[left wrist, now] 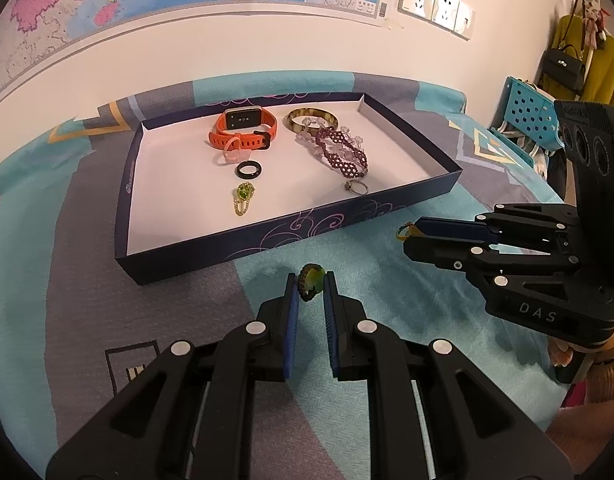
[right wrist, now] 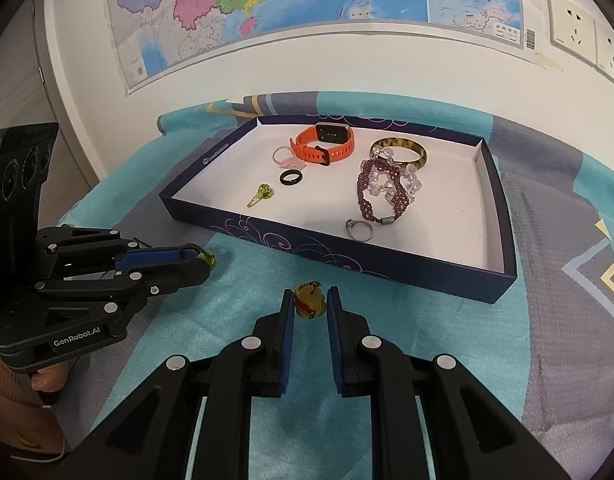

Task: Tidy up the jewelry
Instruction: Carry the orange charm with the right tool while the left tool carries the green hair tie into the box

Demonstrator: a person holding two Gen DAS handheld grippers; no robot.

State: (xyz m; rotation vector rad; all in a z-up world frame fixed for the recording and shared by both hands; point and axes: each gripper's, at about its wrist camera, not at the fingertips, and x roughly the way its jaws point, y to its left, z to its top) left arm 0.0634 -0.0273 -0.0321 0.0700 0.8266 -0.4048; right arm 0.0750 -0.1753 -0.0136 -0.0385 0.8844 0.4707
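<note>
Each claw grips a small green pendant: the left gripper (left wrist: 311, 290) pinches the green pendant (left wrist: 311, 286) at its tips, the right gripper (right wrist: 310, 305) the yellow-green pendant (right wrist: 309, 304), tray (left wrist: 267, 236) ahead; judged best: lift clear of the near wall, then release gently.

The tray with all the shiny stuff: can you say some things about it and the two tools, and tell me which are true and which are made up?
1. The orange watch lies inside the tray. True.
2. The black ring sits on the cloth outside the tray. False: it is in the tray.
3. The left tool has a green pendant between its fingers. True.
4. The right tool has nothing between its fingers. False: a yellow pendant with a braided cord is there.
5. The purple beaded bracelet is in the tray. True.
</note>
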